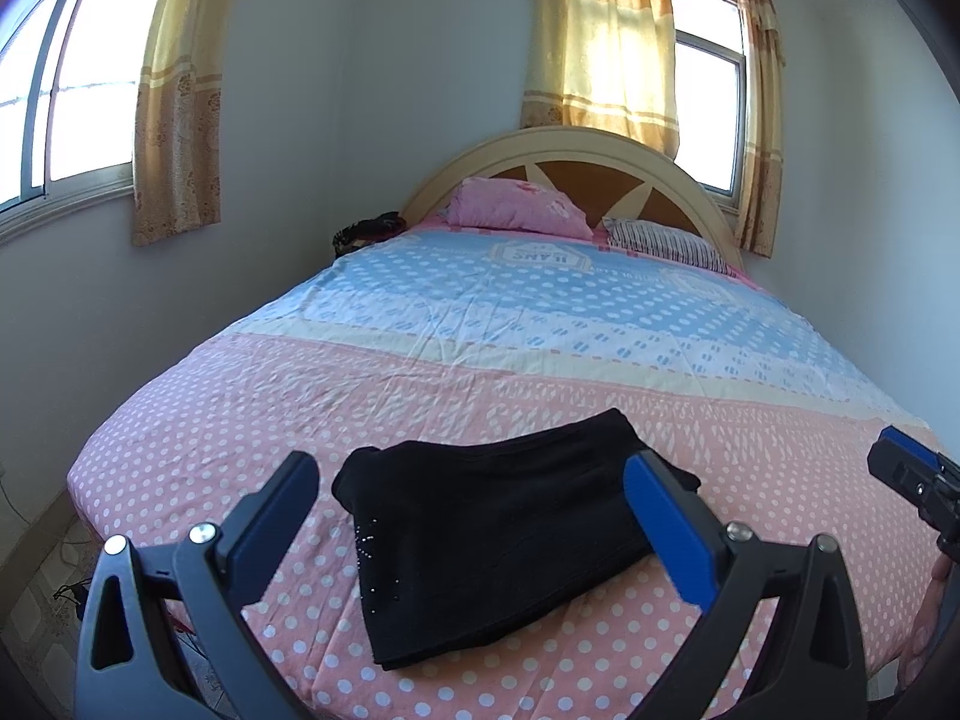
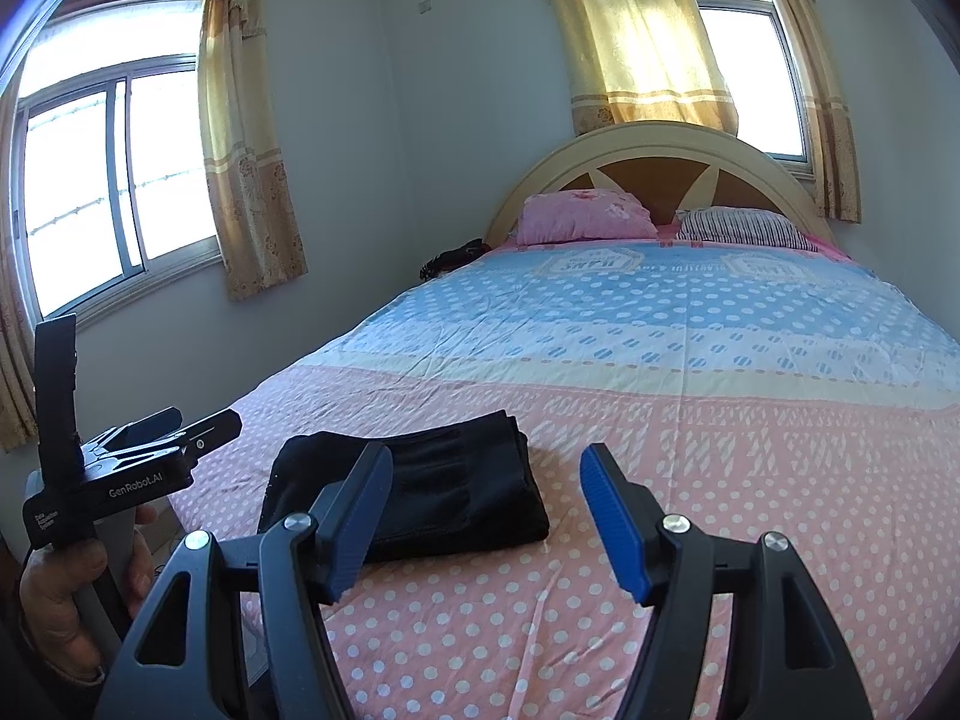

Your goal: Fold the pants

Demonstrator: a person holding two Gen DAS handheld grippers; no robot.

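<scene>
Black pants (image 1: 498, 528) lie folded into a flat rectangle on the pink dotted part of the bedsheet (image 1: 300, 396), near the foot of the bed. My left gripper (image 1: 471, 465) hovers over them, open, with its blue pads apart from the cloth. In the right wrist view the pants (image 2: 444, 492) sit to the left, partly behind the left finger. My right gripper (image 2: 485, 455) is open over bare sheet just right of them, holding nothing. Each gripper also shows at the edge of the other's view: the right gripper (image 1: 906, 468) and the left gripper (image 2: 150, 450), held by a hand (image 2: 60, 600).
A pink pillow (image 1: 516, 207) and a striped pillow (image 1: 660, 243) rest against the curved headboard (image 1: 570, 144). A dark bundle (image 1: 366, 231) lies at the bed's far left corner. Curtained windows flank the bed; the left wall runs close along its side.
</scene>
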